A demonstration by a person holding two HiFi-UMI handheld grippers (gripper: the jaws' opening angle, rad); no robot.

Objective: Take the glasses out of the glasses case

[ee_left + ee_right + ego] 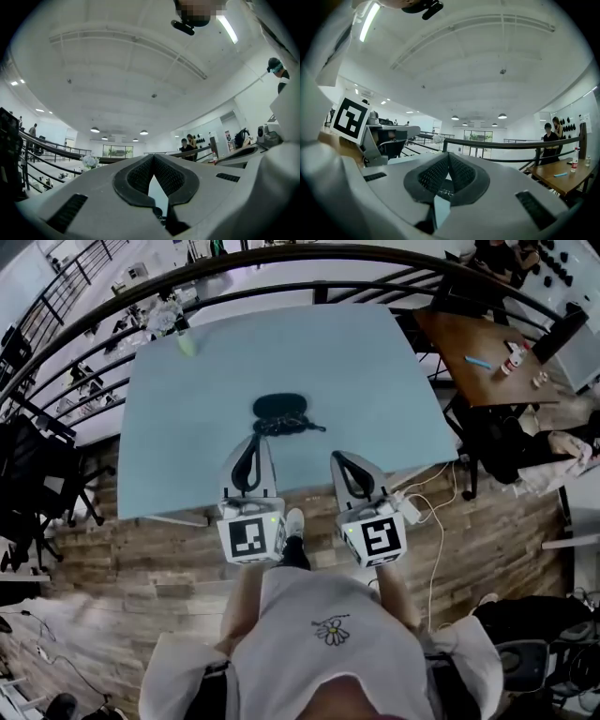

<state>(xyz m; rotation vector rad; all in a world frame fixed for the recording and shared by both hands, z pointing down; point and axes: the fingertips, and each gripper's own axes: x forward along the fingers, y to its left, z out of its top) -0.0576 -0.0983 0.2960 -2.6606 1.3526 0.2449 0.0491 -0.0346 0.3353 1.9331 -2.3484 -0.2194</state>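
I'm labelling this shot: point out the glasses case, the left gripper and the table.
glasses case (279, 406), head view, its black top.
left gripper (256, 440), head view, shut fingertips.
table (375, 371), head view, bare top.

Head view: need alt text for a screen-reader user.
A black oval glasses case lies near the middle of a pale blue square table, seen from above. The person's left gripper and right gripper, both shut and empty, point toward it from the near edge.

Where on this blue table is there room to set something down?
The table is bare right of the glasses case to its edge, and left of it up to the flower vase in the far corner. Tightest: the near edge, between the glasses case, left gripper and right gripper.
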